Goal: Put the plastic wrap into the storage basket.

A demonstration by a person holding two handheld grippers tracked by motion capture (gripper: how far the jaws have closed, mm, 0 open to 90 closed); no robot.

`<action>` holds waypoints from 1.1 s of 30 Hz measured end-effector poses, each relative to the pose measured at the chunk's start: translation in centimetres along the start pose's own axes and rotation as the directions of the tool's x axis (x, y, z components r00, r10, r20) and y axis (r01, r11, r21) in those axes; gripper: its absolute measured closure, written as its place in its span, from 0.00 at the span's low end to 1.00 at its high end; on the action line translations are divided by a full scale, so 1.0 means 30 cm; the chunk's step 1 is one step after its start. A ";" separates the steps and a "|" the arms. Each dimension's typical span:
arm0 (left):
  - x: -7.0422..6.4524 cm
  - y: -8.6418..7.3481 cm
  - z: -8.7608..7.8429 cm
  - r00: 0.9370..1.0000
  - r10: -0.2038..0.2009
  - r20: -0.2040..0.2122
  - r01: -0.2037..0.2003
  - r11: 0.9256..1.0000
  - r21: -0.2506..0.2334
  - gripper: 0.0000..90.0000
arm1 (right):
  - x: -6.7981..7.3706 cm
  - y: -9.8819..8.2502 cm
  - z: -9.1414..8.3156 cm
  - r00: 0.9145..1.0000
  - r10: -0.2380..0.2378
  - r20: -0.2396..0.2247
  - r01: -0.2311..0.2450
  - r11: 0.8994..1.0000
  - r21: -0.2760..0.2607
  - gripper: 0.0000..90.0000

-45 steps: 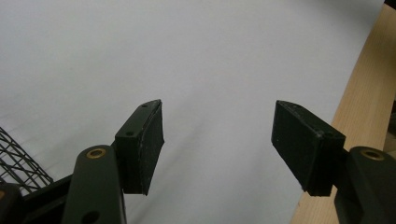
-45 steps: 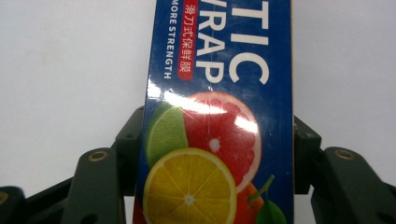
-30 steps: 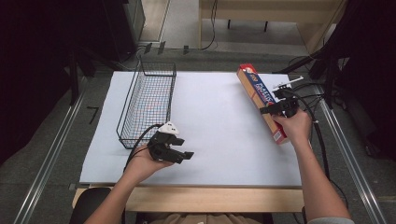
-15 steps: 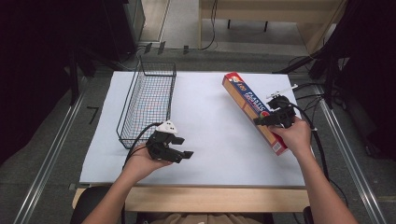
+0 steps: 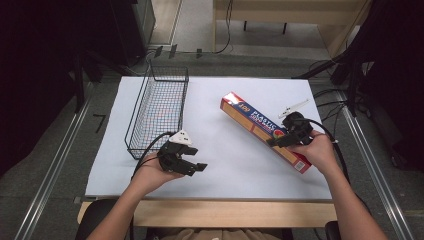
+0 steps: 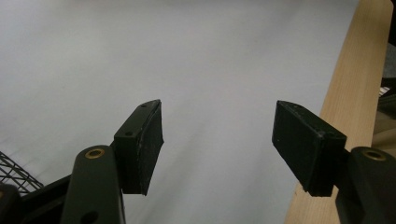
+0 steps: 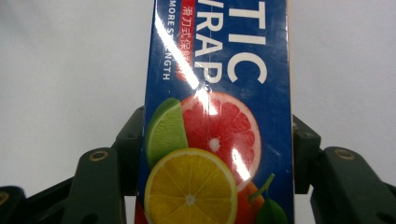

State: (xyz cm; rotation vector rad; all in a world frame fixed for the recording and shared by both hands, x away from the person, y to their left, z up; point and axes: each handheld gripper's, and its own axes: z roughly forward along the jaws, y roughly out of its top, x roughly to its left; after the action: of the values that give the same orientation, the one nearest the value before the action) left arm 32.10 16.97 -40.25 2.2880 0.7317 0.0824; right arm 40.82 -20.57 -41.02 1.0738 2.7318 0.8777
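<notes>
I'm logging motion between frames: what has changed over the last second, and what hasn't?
The right gripper, shut on the plastic wrap box, has carried it from the table's right edge toward the middle, nearer the wire basket. The box keeps its diagonal lie, far end pointing away and left. The left gripper stays open near the basket's near corner, holding nothing, and the basket has not moved.

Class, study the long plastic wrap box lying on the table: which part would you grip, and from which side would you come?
Grip the plastic wrap box across its narrow width, coming from above. It lies flat and long, so only the two long side walls fit between jaws. The right gripper is clamped that way near the box's near end; nearer the middle would probably balance better.
</notes>
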 end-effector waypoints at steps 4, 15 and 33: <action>0.000 0.005 -0.006 1.000 0.004 0.018 -0.004 1.000 -0.003 0.38 | 0.020 -0.007 0.007 0.998 -0.054 -0.031 0.055 0.998 0.012 0.47; -0.015 0.036 -0.020 0.998 0.042 0.047 -0.043 0.999 0.012 0.37 | 0.078 -0.040 0.014 0.977 -0.175 -0.120 0.180 0.983 0.033 0.46; -0.049 0.090 -0.030 0.988 0.142 0.055 -0.143 0.990 0.007 0.28 | 0.197 -0.032 0.045 0.896 -0.373 -0.241 0.393 0.919 0.041 0.46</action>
State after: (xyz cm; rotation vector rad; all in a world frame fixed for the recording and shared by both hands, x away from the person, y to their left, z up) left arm 31.94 15.19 -37.57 2.3415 0.5412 0.0827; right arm 36.17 -16.67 -41.90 0.4283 3.0389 0.8662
